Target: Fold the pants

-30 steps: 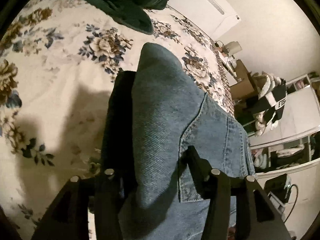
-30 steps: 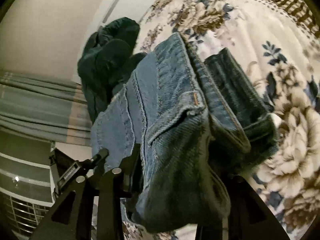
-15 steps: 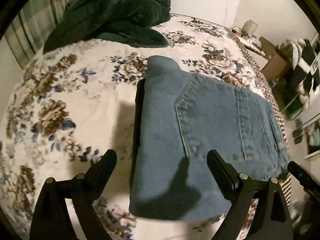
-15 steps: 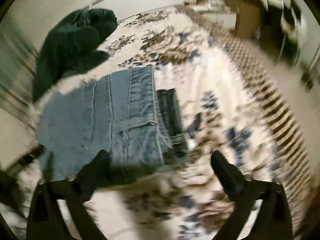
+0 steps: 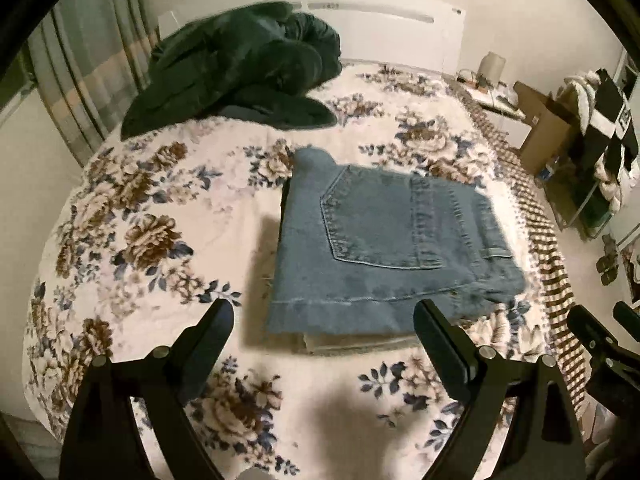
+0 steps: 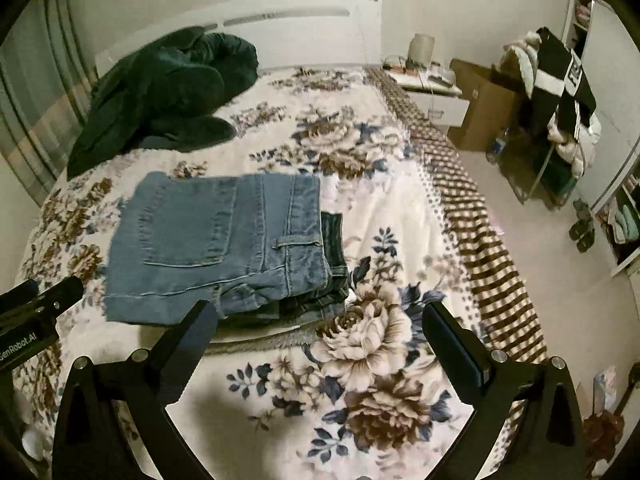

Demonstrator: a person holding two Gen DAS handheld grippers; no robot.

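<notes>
The folded pants (image 5: 384, 248) lie on the bedspread (image 5: 160, 240) beyond both wide, empty grippers (image 5: 324, 332) (image 6: 316, 328): thick, heavy yet limp denim, best pinched at the stacked near hem edge.

Left gripper (image 5: 324, 316) and right gripper (image 6: 320, 318), both angled downward, jaws spread wide, nothing between the fingers of either.
</notes>
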